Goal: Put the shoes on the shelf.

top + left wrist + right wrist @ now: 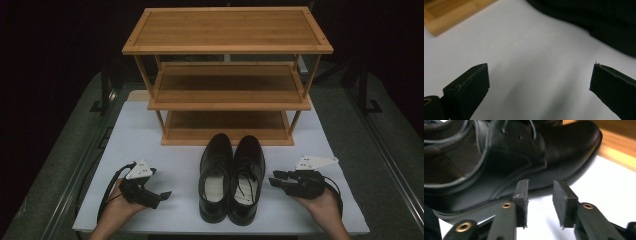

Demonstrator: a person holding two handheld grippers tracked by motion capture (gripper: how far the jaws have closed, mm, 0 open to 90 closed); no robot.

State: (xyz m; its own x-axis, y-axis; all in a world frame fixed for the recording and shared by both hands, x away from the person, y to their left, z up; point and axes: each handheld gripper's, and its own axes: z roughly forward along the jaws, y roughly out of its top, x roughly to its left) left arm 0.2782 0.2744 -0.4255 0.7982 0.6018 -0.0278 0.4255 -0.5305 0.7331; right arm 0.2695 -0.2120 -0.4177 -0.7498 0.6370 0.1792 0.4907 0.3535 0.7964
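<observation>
A pair of black leather lace-up shoes stands side by side on the white mat (165,135), toes toward the rack: the left shoe (216,175) and the right shoe (246,177). My left gripper (160,196) rests to the left of the pair, pointing toward it, apart from it. Its jaws stand wide open (541,75) over bare mat, with a dark shoe (599,20) beyond. My right gripper (275,179) sits just right of the right shoe. Its jaws (540,192) are parted with nothing between them, close to that shoe's side (511,152).
A three-tier bamboo shoe rack (227,75) stands at the back of the mat, its bottom shelf just beyond the shoe toes. Its wood shows at the edge of both gripper views (446,15) (619,147). Dark grey table surface surrounds the mat.
</observation>
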